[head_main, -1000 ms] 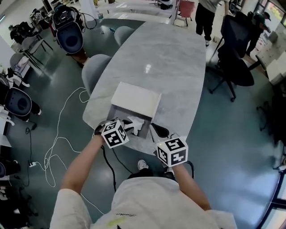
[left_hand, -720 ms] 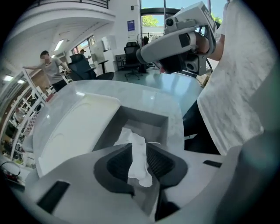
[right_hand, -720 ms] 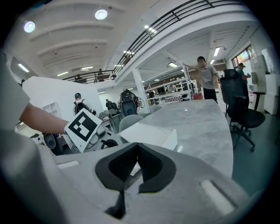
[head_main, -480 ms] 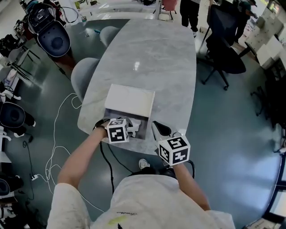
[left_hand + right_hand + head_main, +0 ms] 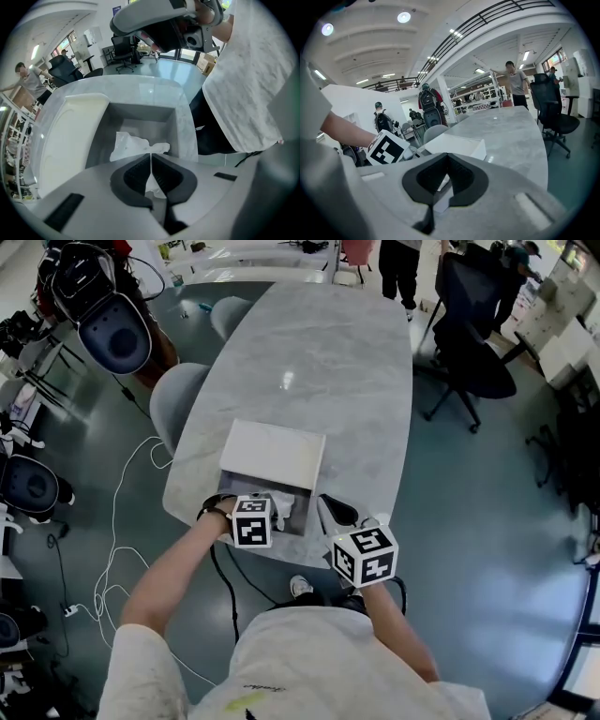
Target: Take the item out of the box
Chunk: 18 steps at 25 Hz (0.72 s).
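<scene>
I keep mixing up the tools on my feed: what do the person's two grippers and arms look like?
Both the left gripper and right gripper have light grey bodies, black ribbed pads that taper to a point, and a white cube printed with black square markers. The person wears a white short-sleeved T-shirt and a dark band on the left wrist.

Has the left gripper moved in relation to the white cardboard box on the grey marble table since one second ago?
Yes. In the head view the left gripper has shifted slightly to the right, closer to the opening of the white cardboard box.
</scene>
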### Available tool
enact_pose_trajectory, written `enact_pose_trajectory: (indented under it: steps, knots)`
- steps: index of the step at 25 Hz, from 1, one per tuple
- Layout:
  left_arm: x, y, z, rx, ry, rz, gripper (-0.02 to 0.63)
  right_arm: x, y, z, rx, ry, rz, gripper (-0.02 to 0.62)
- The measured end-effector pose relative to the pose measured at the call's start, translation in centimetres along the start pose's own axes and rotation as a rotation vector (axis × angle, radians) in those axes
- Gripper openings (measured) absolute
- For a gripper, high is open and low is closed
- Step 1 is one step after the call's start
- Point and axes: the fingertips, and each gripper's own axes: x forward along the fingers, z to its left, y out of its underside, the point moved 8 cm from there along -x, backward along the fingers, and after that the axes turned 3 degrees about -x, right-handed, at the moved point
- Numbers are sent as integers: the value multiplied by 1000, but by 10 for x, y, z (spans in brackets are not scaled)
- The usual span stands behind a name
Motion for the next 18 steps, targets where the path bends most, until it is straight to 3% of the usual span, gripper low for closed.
enact_pose_trajectory:
  steps: [9,18]
  knots:
    - [-22,-2,-8,-90,-82,-26,15,-3,-4,2,-27,-73,-4,5]
    - [-65,-11,-30,-247,-273,-50,12,-21,-16,12,-87,-187,-16,5]
